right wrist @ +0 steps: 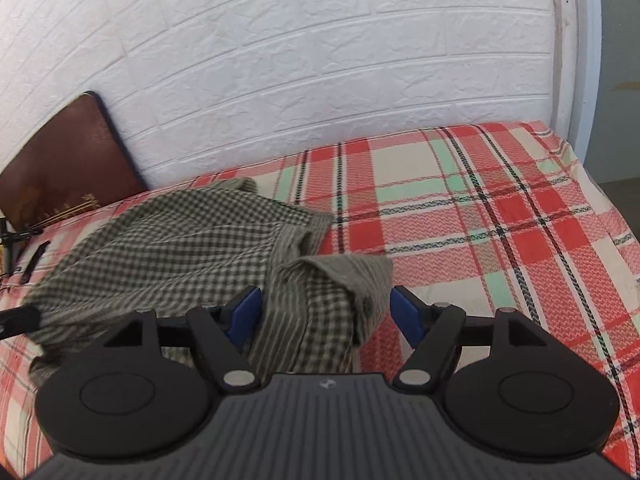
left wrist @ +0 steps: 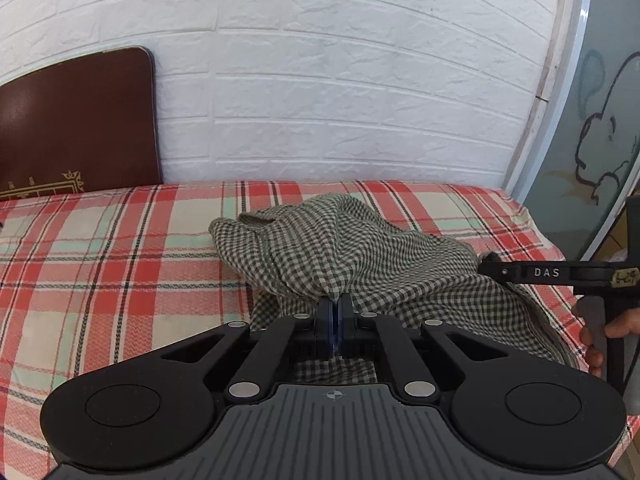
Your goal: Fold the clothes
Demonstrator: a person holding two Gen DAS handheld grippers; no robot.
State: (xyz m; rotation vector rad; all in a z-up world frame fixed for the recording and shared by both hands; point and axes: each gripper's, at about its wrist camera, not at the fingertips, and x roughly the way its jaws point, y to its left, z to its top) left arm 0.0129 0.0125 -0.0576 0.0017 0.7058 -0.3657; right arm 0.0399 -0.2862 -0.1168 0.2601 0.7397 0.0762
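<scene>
My left gripper (left wrist: 335,308) has its fingers pressed together on a pinch of the checked shirt (left wrist: 360,248), and the cloth rises in a taut little ridge from the bed sheet (left wrist: 100,248) straight into the pads. My right gripper (right wrist: 326,312) has its fingers standing wide apart, with the shirt's collar or cuff end lying between them; the blue pads (right wrist: 246,310) do not press on it, so I count nothing as held on that side.

The shirt lies crumpled on the plaid sheet just ahead of both sets of fingers, with the white brick wall (left wrist: 320,80) well beyond it and a brown cushion (left wrist: 72,120) leaning far off to the left of my left fingers.

I judge the shirt light, thin and entirely limp. It will drape and bunch wherever it is not supported, and a single pinch will only drag it into a rope. It should not slip much on the pads, since woven cotton grips well, but loose layers may slide over each other. I would take it by a firm edge, the collar or a shoulder seam, where the doubled fabric gives the right fingers something solid to bite.
</scene>
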